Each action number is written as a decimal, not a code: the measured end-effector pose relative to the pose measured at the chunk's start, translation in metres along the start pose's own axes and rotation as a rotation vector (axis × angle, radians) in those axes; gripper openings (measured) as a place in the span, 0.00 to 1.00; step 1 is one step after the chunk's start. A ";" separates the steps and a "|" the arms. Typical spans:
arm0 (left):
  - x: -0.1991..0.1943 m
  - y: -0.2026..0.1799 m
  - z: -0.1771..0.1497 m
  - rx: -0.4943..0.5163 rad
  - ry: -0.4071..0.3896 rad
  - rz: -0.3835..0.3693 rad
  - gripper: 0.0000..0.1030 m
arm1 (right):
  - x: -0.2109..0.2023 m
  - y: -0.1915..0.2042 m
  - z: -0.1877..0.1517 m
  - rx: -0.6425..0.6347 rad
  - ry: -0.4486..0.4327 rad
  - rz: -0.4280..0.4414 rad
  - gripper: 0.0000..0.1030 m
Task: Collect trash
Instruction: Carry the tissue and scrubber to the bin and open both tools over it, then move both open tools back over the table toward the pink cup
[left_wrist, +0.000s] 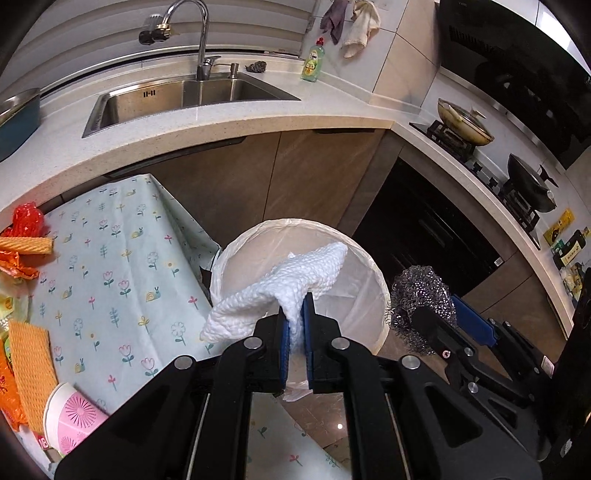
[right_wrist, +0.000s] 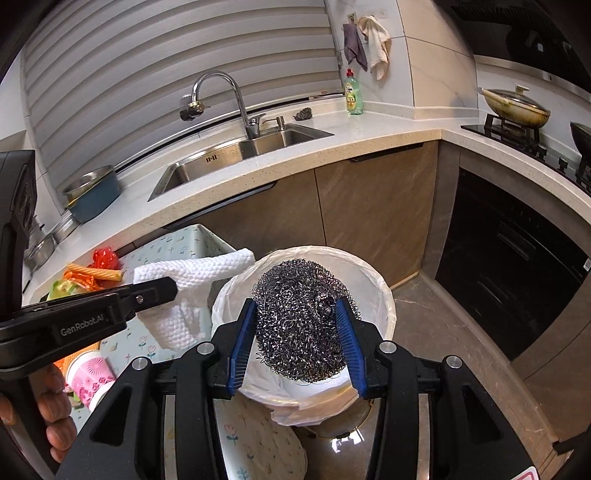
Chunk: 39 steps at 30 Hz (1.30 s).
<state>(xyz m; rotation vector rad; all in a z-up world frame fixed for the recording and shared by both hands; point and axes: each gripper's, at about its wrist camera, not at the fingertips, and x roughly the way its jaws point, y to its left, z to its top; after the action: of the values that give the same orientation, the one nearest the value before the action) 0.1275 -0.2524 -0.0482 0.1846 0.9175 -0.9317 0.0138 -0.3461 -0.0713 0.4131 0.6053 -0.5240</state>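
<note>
My left gripper (left_wrist: 295, 314) is shut on a crumpled white paper towel (left_wrist: 280, 288) and holds it over the near rim of a white bin (left_wrist: 373, 266) lined with a plastic bag. The towel also shows in the right wrist view (right_wrist: 195, 277), left of the bin (right_wrist: 384, 291). My right gripper (right_wrist: 295, 325) is shut on a steel wool scrubber (right_wrist: 299, 317) and holds it above the bin's opening. In the left wrist view the scrubber (left_wrist: 421, 295) hangs just right of the bin's rim.
A low table with a floral cloth (left_wrist: 122, 266) stands left of the bin, with orange wrappers (left_wrist: 22, 254), an orange sponge cloth (left_wrist: 31, 369) and a pink paper cup (left_wrist: 72, 417). Behind are the counter, sink (left_wrist: 184, 99), cabinets and stove (left_wrist: 465, 125).
</note>
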 end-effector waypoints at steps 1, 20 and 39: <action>0.004 0.001 0.002 -0.002 0.000 -0.009 0.08 | 0.003 -0.001 0.001 0.002 0.004 0.001 0.41; -0.007 0.028 0.012 -0.047 -0.081 0.078 0.56 | 0.036 0.016 0.026 -0.023 -0.012 0.014 0.46; -0.079 0.095 -0.023 -0.190 -0.176 0.278 0.69 | -0.006 0.090 0.024 -0.129 -0.071 0.117 0.71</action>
<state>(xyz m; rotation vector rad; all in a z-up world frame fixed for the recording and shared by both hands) 0.1648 -0.1350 -0.0252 0.0635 0.7880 -0.5897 0.0716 -0.2845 -0.0309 0.3046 0.5397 -0.3846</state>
